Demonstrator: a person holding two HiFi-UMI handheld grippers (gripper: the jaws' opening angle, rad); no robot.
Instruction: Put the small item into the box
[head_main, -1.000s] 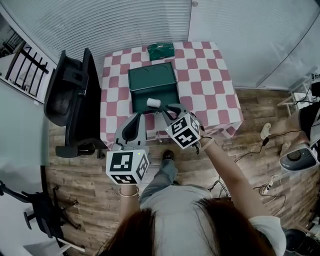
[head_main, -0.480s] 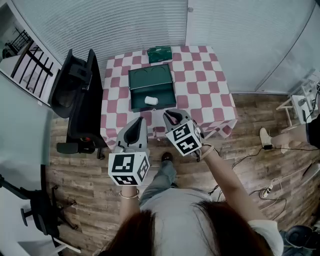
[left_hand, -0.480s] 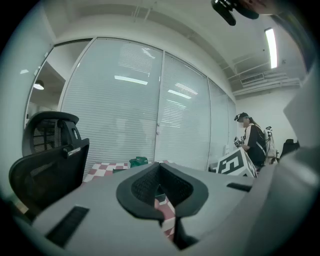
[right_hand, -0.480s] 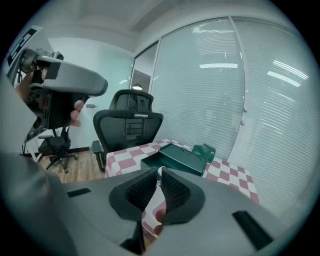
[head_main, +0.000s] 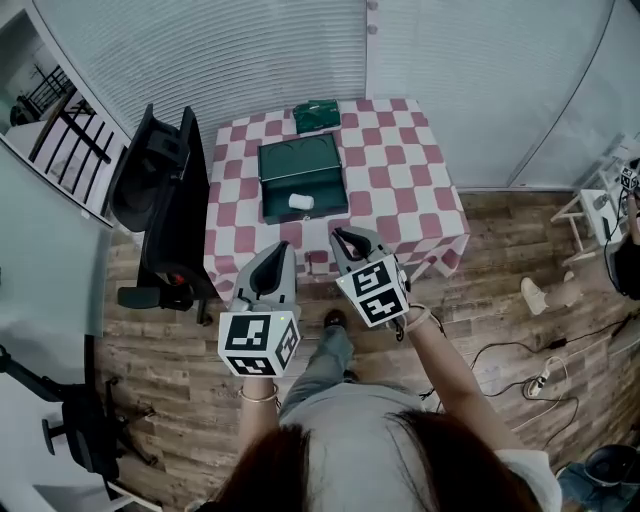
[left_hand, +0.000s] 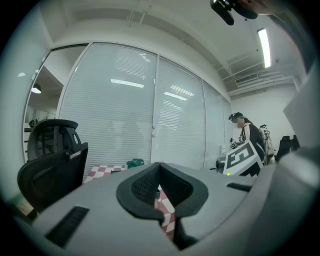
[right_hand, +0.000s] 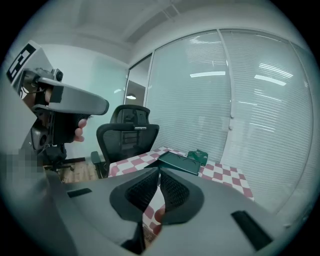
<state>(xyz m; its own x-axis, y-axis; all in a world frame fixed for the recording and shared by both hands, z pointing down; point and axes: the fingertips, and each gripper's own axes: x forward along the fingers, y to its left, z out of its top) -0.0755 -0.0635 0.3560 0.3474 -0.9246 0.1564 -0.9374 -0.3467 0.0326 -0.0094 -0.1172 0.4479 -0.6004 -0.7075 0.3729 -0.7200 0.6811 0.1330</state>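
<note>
The small item (head_main: 301, 201) lies inside the green box (head_main: 300, 160), ahead of both tongs and well apart from them, so the task looks done and what is left is mostly the risk of undoing it. The item looks like a short white roll resting near the box wall closest to the tongs. A knock to the box, or a tug on the checked cloth that hangs over the near edge of the surface (head_main: 400, 170) just in front of the tips, could set it rolling or tip the box. Any reach forward from here needs to go in high over that edge. The black office chair (head_main: 160, 200) stands close beside the left tongs, where a wide sweep might catch it. A green packet (head_main: 317, 115) sits beyond the box, clear of everything.

The left tongs (left_hand: 160, 169) are clenched, tips together with nothing between them, and touch nothing. The right tongs (right_hand: 159, 171) are closing, down to a thin slit, also empty. Both hang in the air short of the surface.
</note>
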